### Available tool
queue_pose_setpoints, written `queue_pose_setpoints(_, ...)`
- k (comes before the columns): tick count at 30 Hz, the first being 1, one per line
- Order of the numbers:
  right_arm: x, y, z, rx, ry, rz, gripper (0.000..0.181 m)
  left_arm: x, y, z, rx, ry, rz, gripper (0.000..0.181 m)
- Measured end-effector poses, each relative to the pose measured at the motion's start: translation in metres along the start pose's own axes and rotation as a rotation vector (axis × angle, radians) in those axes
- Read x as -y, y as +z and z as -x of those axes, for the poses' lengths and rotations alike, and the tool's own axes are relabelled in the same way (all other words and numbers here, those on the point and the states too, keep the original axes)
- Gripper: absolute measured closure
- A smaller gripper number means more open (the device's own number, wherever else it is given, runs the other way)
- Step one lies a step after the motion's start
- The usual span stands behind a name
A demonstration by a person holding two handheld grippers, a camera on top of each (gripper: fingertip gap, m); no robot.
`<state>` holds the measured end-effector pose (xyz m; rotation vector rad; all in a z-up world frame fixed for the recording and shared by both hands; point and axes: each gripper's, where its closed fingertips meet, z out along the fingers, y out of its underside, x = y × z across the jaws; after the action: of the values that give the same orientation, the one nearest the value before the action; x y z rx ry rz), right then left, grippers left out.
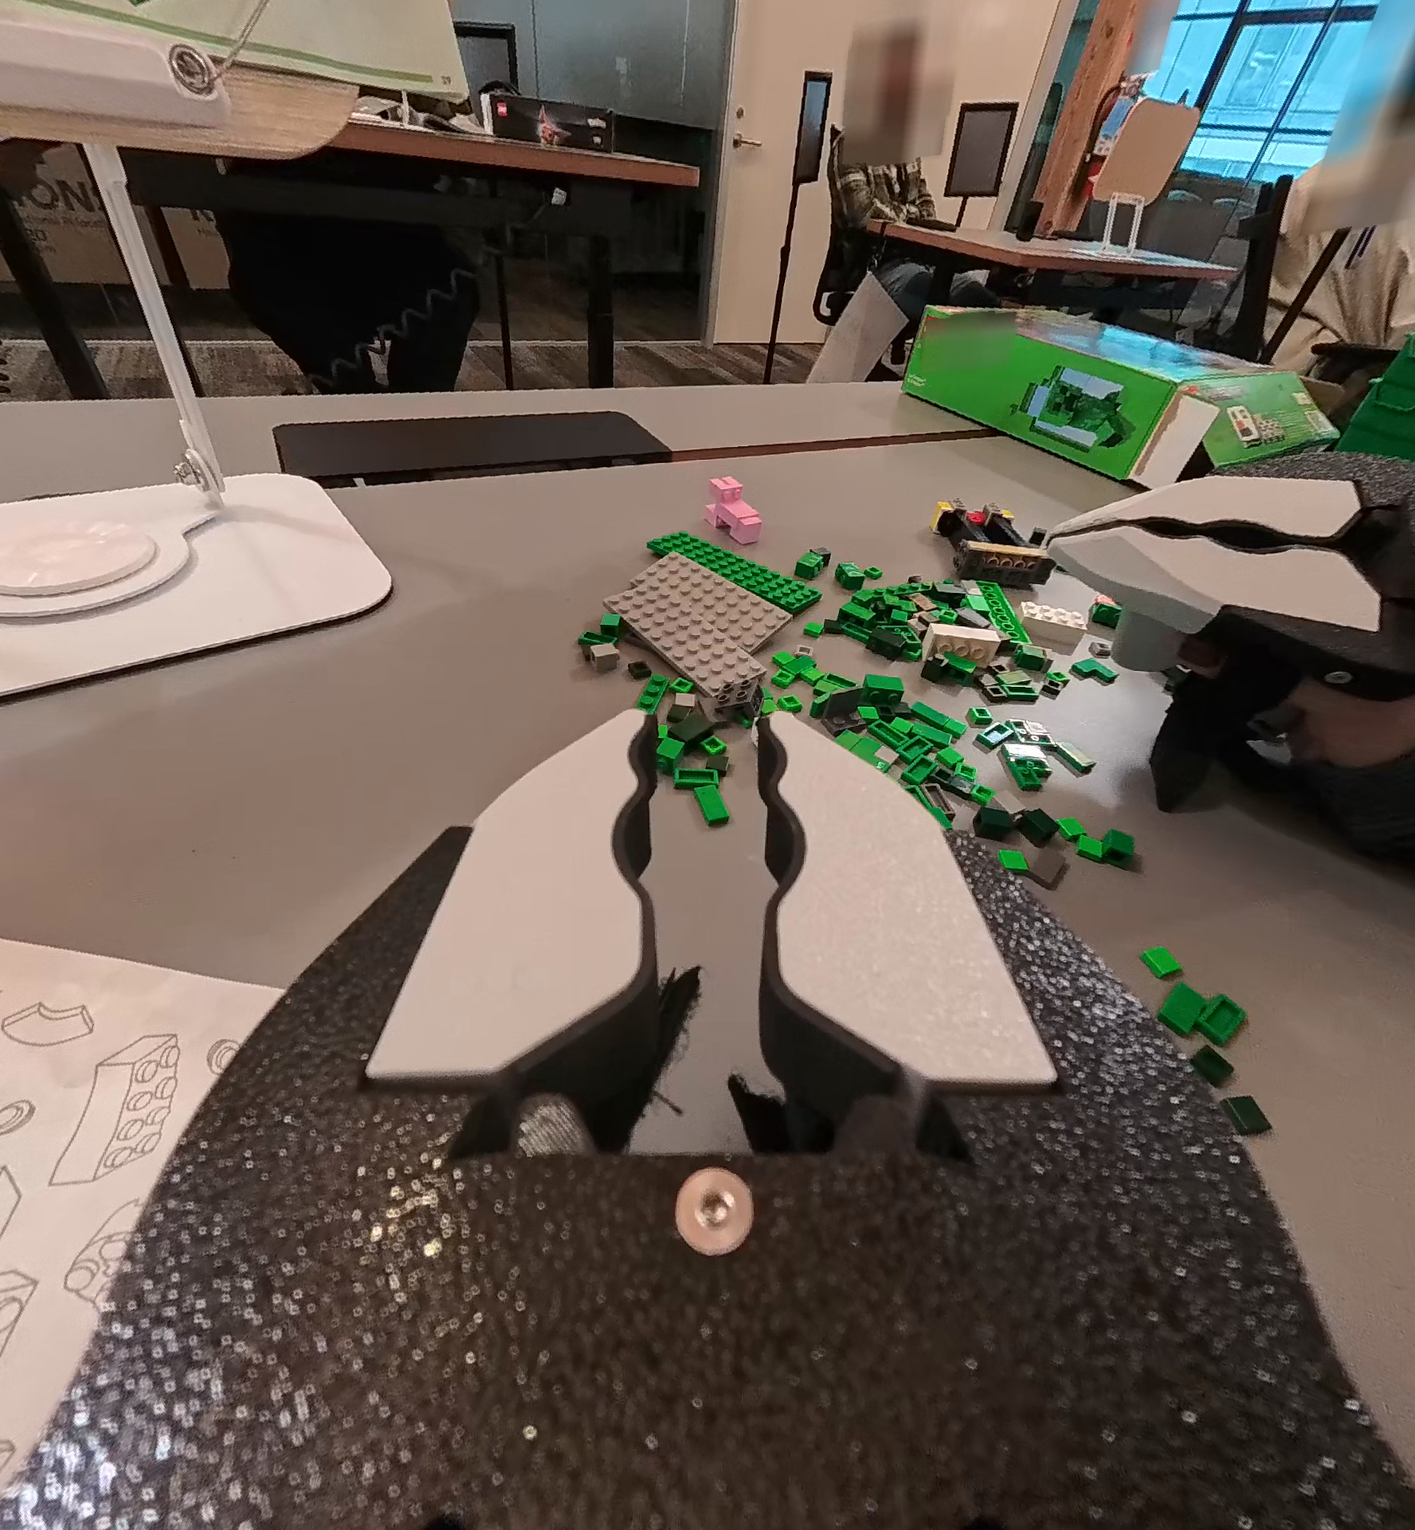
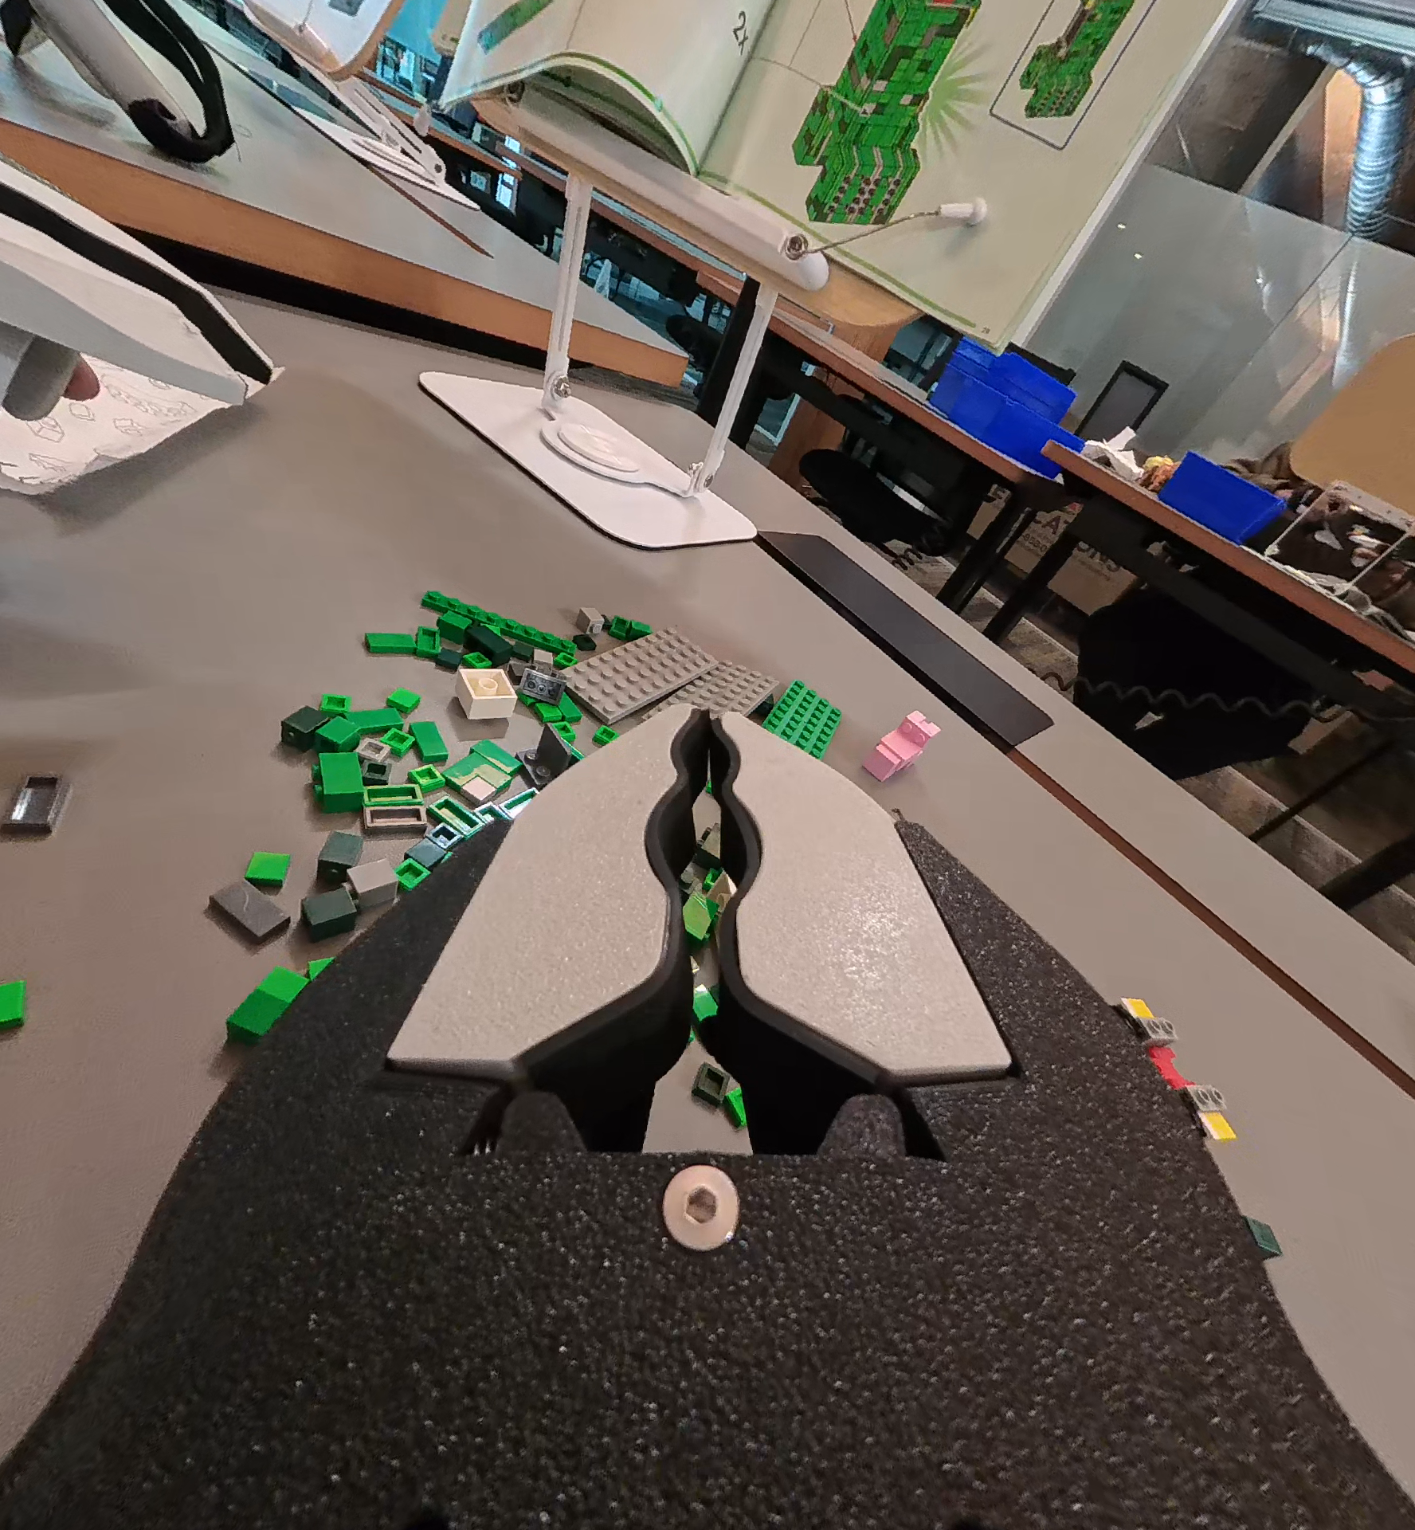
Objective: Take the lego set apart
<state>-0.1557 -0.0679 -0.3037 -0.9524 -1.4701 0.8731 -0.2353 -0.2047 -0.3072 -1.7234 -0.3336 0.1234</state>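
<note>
A: The left gripper (image 1: 704, 724)?
B: Jaws a little apart, empty, low over the grey table (image 1: 356, 786), tips just short of the grey baseplate (image 1: 700, 617).
A: And the right gripper (image 2: 708, 720)?
B: Nearly closed; whether it pinches anything, I cannot tell. Loose green lego pieces (image 2: 373, 770) lie scattered beneath; the pink pig (image 2: 899, 745) stands apart.

White book stand (image 2: 605, 464) on the grey table (image 2: 191, 579), blue bins (image 2: 1010, 406) behind.
</note>
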Motion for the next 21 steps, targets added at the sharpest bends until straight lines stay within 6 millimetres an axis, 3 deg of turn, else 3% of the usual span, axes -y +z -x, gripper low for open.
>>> queue_pose_setpoints(21, -0.0004, 0.0008, 0.0027, 0.019, -0.008, 0.002, 0.181, -0.0001, 0.0, 0.0004, -0.004, -0.007, 0.002, 0.159)
